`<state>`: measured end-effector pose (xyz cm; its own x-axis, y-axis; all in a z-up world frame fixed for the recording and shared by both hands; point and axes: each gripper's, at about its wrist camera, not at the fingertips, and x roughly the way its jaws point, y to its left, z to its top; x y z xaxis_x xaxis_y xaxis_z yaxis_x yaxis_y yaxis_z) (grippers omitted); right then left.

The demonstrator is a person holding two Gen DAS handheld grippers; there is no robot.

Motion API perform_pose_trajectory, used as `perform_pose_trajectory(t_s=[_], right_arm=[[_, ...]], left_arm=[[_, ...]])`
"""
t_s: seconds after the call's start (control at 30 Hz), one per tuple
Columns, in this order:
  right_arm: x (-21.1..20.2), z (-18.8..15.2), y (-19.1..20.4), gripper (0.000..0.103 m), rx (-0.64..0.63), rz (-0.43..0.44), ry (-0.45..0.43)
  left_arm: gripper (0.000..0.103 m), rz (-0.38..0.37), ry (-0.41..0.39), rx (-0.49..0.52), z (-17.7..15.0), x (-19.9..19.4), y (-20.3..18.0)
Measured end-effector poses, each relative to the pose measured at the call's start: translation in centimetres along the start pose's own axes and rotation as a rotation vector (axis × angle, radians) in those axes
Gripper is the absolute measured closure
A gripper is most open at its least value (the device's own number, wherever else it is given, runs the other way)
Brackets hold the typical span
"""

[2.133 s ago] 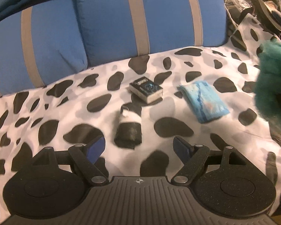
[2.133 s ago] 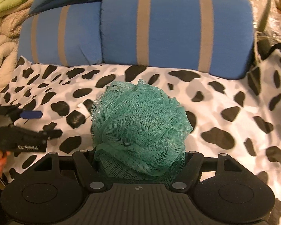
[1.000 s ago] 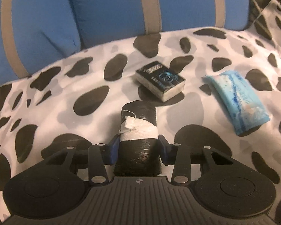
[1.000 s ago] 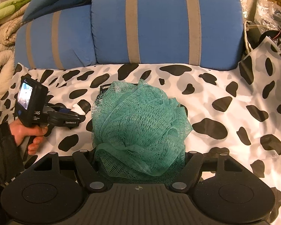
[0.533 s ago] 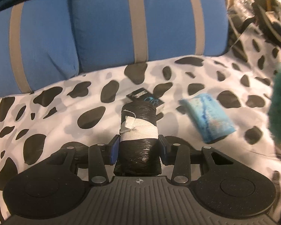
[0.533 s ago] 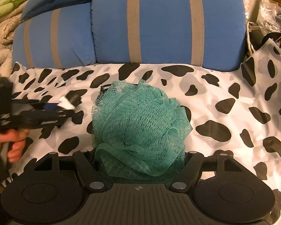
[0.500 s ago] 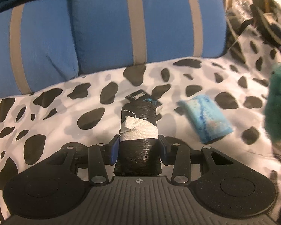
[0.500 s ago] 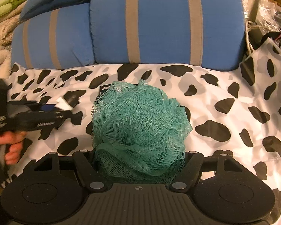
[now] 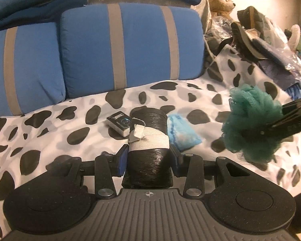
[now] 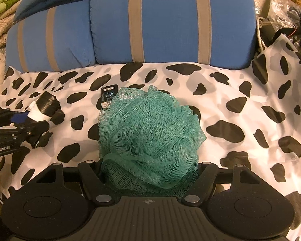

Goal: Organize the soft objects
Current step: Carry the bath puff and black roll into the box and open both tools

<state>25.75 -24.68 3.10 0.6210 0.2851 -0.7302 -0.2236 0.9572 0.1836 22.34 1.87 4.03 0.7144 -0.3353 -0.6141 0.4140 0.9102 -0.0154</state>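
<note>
**Both grippers loaded above the spotted bed cover**

Your left gripper (image 9: 148,156) has its fingers clamped on the black roll (image 9: 148,140) with a white band, at frame centre. Your right gripper (image 10: 149,172) grips the green mesh puff (image 10: 150,138), which hides its fingertips. The small box (image 9: 119,123) carries unreadable print; the blue packet (image 9: 180,134) is half hidden behind the roll. Striped blue cushions (image 10: 170,24) line the top.

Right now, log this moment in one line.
left gripper: shut on roll | right gripper: shut on loofah | box, blue pack: on bedspread
</note>
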Motion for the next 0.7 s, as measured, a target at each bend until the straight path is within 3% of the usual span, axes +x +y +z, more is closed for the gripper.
perform_pose_trajectory(t_s=[0.17, 0.7], right_arm=[[-1.1, -1.0, -1.0, 0.029, 0.083, 0.064, 0.022], [-4.5, -4.9, 0.0, 0.030, 0.085, 0.130, 0.039]], left_arm=[[0.062, -0.026, -0.008, -0.055, -0.6, -2.3, -0.6], [0.062, -0.021, 0.075, -0.097, -4.7, -6.2, -4.0]])
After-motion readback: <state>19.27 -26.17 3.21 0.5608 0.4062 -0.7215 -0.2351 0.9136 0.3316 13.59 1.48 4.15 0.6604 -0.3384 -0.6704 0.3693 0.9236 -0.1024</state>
